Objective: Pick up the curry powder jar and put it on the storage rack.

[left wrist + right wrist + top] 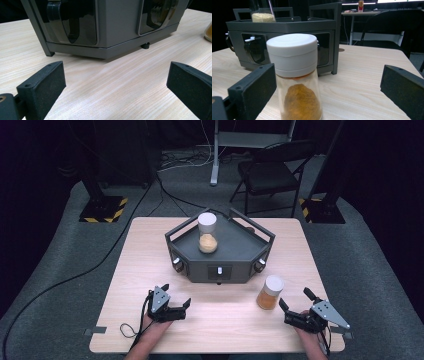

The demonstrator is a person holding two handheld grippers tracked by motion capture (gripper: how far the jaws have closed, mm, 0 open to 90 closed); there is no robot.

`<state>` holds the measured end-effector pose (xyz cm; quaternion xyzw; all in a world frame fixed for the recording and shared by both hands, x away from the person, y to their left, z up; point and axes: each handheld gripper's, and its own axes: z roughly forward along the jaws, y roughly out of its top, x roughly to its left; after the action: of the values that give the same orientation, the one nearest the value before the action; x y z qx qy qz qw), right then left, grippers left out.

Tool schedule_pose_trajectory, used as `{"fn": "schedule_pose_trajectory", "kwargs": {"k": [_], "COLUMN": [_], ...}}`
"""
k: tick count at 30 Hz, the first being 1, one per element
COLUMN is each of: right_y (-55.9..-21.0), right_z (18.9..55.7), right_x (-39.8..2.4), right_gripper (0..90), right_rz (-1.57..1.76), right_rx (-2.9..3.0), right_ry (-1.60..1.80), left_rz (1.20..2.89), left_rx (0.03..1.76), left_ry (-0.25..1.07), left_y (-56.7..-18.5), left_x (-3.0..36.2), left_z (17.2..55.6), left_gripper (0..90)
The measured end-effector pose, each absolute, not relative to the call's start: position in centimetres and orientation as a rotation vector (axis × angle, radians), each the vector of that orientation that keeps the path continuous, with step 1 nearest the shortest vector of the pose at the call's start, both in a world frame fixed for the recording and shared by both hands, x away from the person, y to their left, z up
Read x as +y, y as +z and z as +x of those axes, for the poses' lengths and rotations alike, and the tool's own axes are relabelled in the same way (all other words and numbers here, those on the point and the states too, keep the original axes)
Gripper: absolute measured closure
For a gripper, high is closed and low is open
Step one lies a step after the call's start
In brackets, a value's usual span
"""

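A dark grey angular stand [235, 247] sits mid-table. On its top deck stands a white-lidded jar of pale powder [207, 232]. A second white-lidded jar, holding orange powder [270, 292], stands on the table to the right of the stand's front. My left gripper [176, 295] is open and empty, resting on the table in front of the stand's left corner [75, 47]. My right gripper [294, 298] is open just right of the orange jar [297, 82]. In the right gripper view the jar stands between the jaws, close to the left one. I cannot tell if they touch.
The stand has knobs [177, 264] at its front corners and dark windows [72, 22] in its faces. Behind the table are a black folding chair [272, 170], two posts on striped bases [102, 209] and cables [170, 195] on the grey floor. Bare wood [225, 320] lies between the grippers.
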<state>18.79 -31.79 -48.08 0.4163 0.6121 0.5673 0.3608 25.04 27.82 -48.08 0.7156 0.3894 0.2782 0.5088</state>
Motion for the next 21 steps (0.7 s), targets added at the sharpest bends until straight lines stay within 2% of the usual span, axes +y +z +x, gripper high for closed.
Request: {"fn": "schedule_pose_trajectory", "kwargs": {"k": [21], "right_y": [-47.87], "right_z": [18.95], "right_x": [-31.17], "right_gripper": [0.0], "right_rz": [1.024], "right_rx": [1.618], "right_ry": [1.507], "left_rz": [1.722], "left_rx": [0.935], "left_ry": [0.666], "left_y": [-48.11], "left_x": [27.93], "left_z": [25.06], "left_gripper": [1.8]}}
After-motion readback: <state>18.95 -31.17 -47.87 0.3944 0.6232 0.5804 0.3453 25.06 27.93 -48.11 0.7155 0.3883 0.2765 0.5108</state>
